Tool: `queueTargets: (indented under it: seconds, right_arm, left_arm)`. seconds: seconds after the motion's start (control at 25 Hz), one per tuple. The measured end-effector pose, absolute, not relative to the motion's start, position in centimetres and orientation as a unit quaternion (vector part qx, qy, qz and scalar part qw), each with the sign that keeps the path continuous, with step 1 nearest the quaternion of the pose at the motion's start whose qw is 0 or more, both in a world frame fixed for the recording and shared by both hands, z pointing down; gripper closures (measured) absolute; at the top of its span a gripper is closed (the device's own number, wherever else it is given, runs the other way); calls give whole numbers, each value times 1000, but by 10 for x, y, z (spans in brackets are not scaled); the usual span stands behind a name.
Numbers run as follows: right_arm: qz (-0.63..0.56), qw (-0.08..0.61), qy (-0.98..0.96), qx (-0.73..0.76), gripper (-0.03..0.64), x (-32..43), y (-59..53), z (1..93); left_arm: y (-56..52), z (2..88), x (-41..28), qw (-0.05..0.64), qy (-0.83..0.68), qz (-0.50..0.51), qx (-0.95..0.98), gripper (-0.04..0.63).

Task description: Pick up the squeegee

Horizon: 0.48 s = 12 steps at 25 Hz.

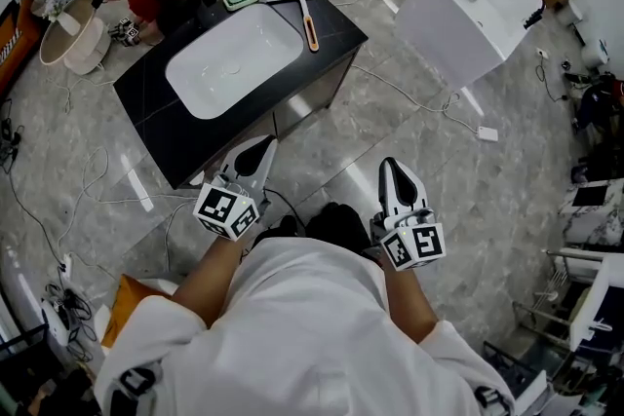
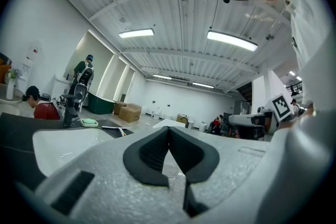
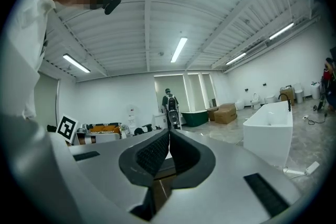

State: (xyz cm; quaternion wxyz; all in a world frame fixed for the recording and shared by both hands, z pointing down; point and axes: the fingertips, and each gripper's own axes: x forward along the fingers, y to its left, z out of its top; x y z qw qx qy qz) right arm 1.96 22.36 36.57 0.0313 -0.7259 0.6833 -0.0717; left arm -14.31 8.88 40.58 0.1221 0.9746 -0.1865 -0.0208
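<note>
Resting on counter (image 1: 146, 117): squeegee (image 1: 308, 24), its blade hard to make out | left gripper (image 1: 261, 149), right gripper (image 1: 390, 169): jaws clenched, empty

1. Left claw (image 2: 169, 131): I look level along it. The dark pads meet at the tips, with nothing between them.
2. Lower left: dark worktop (image 2: 16, 126) carrying a white sink (image 2: 60, 147).
3. Beyond the sink, on the worktop: a green tray (image 2: 89, 122). Just to its right the squeegee (image 2: 116, 128) lies flat, well apart from the claw.
4. Far left: a person in red (image 2: 39, 107) sits low behind the worktop. A person in green (image 2: 84, 68) stands further back.
5. Background: cardboard boxes (image 2: 128, 112) on the floor, strip lights (image 2: 232, 40) on a ribbed ceiling.
</note>
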Motion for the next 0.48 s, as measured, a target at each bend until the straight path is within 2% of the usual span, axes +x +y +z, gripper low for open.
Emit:
queueTargets:
  seconds: [0.28,0.48]
  right_arm:
    - [-85,42,691,-716,601,66,178,376]
    - [-86,30,715,-693,601,124,129,388]
  left_arm:
    - [54,409,-98,129,-185,-12,974,580]
    - [25,411,-40,124,-196,3,973,580]
